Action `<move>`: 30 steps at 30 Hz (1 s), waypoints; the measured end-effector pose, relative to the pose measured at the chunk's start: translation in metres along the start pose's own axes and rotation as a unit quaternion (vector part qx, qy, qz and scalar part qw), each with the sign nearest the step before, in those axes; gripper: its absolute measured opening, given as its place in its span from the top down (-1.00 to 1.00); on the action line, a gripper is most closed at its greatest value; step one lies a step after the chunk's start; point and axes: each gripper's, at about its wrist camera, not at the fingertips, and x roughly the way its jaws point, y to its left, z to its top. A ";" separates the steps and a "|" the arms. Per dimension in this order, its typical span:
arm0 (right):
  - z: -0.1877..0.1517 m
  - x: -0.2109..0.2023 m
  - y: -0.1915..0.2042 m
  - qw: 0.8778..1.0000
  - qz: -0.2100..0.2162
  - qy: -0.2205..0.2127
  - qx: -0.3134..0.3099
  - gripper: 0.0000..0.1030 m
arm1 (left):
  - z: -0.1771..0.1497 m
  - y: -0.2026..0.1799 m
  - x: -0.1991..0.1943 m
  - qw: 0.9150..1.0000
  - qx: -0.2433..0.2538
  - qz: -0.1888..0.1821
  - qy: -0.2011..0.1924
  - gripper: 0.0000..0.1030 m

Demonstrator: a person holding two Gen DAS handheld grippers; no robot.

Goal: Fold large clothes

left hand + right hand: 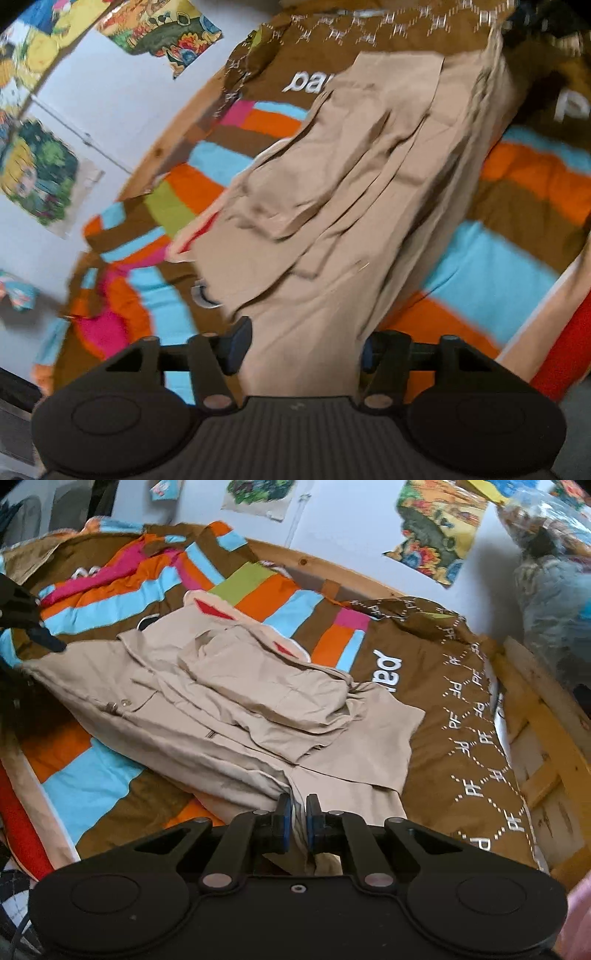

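Striped bedspread point(92, 786) underlies beige jacket point(258, 701); right tool point(298, 819) pinches its hem, left tool point(301, 347) gapes around cloth.

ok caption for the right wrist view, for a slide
Right gripper pinches an edge of the beige garment spread over the striped bedspread.

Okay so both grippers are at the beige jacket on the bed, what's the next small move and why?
Probably shut the left gripper on the cloth first. Its jaws stand wide apart with the beige jacket running between them, while the right gripper already pinches an edge of it. The jacket lies rumpled, partly folded over itself on the striped bedspread, so both ends likely need holding before any lift.
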 end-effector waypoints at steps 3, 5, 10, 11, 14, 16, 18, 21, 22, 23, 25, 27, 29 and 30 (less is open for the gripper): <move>-0.004 0.000 0.004 1.000 -0.003 -0.004 0.002 0.85 | -0.009 0.016 0.002 1.000 -0.004 -0.016 0.016 -0.06; -0.003 0.001 0.007 1.000 -0.003 -0.007 -0.004 0.85 | -0.011 0.025 0.001 0.998 -0.021 -0.061 0.024 0.35; -0.006 0.003 0.015 0.999 0.002 0.021 -0.040 0.80 | -0.016 0.028 0.007 0.994 -0.035 -0.093 0.036 0.91; -0.009 0.004 0.016 0.998 0.005 0.034 -0.046 0.75 | -0.017 0.029 0.006 0.994 -0.044 -0.092 0.032 0.91; -0.024 0.007 0.019 0.995 0.012 0.072 -0.071 0.36 | -0.018 0.037 0.003 0.992 -0.086 -0.091 0.026 0.91; -0.034 0.009 0.022 0.991 0.015 0.097 -0.087 0.00 | -0.019 0.042 0.002 0.988 -0.115 -0.095 0.024 0.91; -0.041 0.012 0.022 0.989 0.006 0.116 -0.091 -0.05 | -0.020 0.049 0.004 0.984 -0.142 -0.103 0.027 0.91; -0.049 0.018 0.021 0.985 0.003 0.145 -0.091 -0.09 | -0.020 0.054 0.003 0.982 -0.162 -0.098 0.022 0.91; -0.052 0.019 0.022 0.983 -0.003 0.153 -0.098 -0.09 | -0.021 0.055 0.001 0.981 -0.166 -0.096 0.019 0.91; -0.055 0.021 0.023 0.981 -0.009 0.160 -0.108 -0.09 | -0.021 0.056 -0.002 0.981 -0.170 -0.093 0.015 0.91; -0.061 0.022 0.023 0.977 -0.026 0.166 -0.129 0.11 | -0.023 0.057 -0.009 0.980 -0.178 -0.083 -0.004 0.92; -0.064 0.019 0.016 0.979 -0.051 0.158 -0.120 0.70 | -0.024 0.056 -0.022 0.979 -0.190 -0.062 -0.036 0.94; -0.061 0.008 0.004 0.987 -0.059 0.132 -0.071 0.84 | -0.027 0.057 -0.038 0.976 -0.202 -0.049 -0.062 0.94; -0.059 0.000 0.000 0.990 -0.064 0.115 -0.053 0.92 | -0.028 0.059 -0.045 0.974 -0.210 -0.051 -0.070 0.95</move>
